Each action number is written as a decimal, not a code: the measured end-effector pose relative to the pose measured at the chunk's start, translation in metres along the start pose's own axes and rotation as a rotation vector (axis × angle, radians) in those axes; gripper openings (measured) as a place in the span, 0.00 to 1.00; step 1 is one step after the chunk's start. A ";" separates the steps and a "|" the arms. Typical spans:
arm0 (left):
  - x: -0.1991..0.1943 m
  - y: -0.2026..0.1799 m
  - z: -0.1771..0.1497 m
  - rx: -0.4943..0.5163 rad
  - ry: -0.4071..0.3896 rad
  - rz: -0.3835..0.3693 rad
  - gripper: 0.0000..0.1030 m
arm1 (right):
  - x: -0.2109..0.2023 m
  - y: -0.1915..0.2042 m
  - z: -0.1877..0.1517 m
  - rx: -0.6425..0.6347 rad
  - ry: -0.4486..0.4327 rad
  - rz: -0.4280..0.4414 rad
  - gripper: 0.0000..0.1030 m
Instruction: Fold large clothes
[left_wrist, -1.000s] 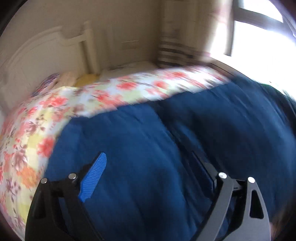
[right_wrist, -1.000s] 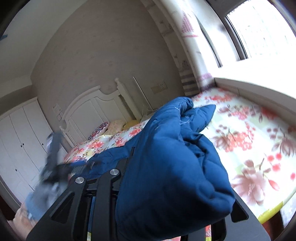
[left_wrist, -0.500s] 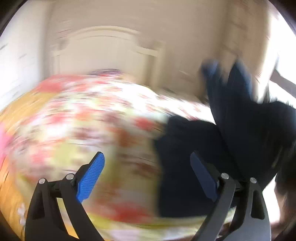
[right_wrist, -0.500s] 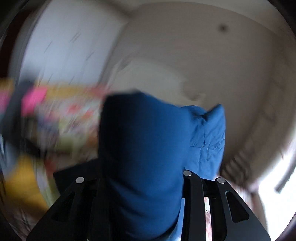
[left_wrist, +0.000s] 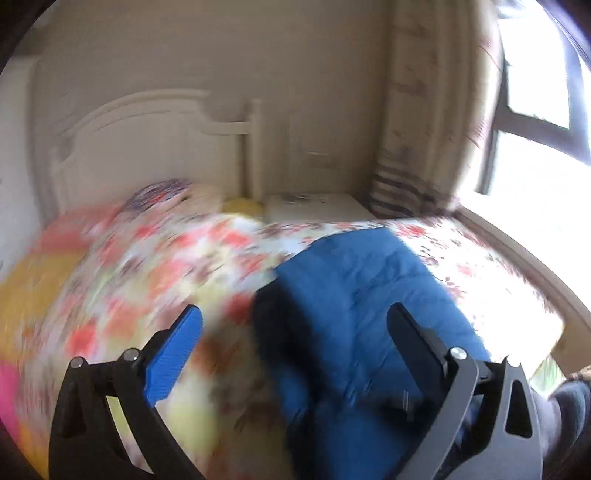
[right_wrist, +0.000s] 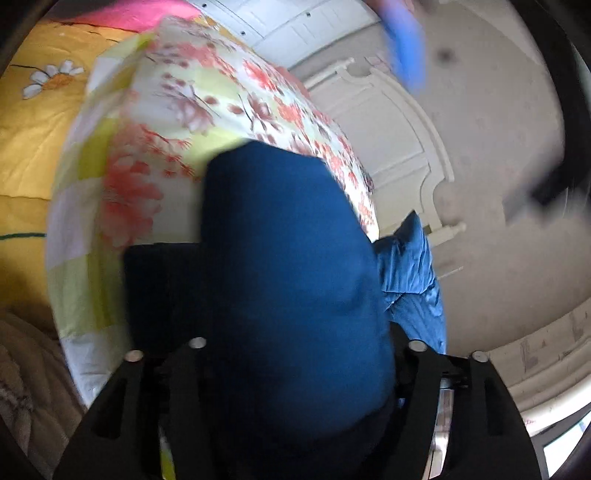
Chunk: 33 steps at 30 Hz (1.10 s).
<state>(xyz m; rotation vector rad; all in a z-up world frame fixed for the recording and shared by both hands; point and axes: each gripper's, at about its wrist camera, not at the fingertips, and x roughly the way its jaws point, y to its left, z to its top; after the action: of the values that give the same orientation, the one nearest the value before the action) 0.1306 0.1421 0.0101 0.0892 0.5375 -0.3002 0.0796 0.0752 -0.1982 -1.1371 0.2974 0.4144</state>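
Left wrist view: our left gripper (left_wrist: 291, 321) stands wide apart, nothing between its fingers, hovering over the bed (left_wrist: 155, 266). The blue padded jacket (left_wrist: 354, 295) lies on the floral bedspread toward the window side, its near end running under our right finger. Much of the frame is motion-blurred.

Right wrist view: our right gripper (right_wrist: 306, 347) has a thick bundle of the jacket (right_wrist: 295, 258) between its fingers; the jaws stand fairly wide around the bulk, and we judge it held, though the fingertips are buried in cloth. A lighter blue portion shows beyond, at right.

Progress, as we read it: the jacket appears narrowed into a long strip, so a fold or two looks done. The part in the right gripper is not yet laid down. What remains is setting that end over the rest and squaring the stack.

Garment: deep blue, quilted with faint stitching, puffy, soft-edged. We expect it to spring back and resist a flat crease.
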 end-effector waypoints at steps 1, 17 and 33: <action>0.017 -0.012 0.015 0.030 0.028 -0.055 0.96 | -0.009 -0.003 -0.003 0.018 -0.030 0.024 0.75; 0.191 0.005 -0.022 0.057 0.261 0.026 0.98 | -0.067 -0.142 -0.078 0.670 -0.274 0.338 0.50; 0.175 0.010 -0.027 -0.008 0.161 0.083 0.98 | -0.001 -0.081 -0.036 0.409 -0.072 0.316 0.51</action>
<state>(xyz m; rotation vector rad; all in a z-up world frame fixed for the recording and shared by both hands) 0.2629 0.1108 -0.1030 0.1279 0.6932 -0.2106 0.1155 0.0135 -0.1462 -0.6733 0.4773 0.6392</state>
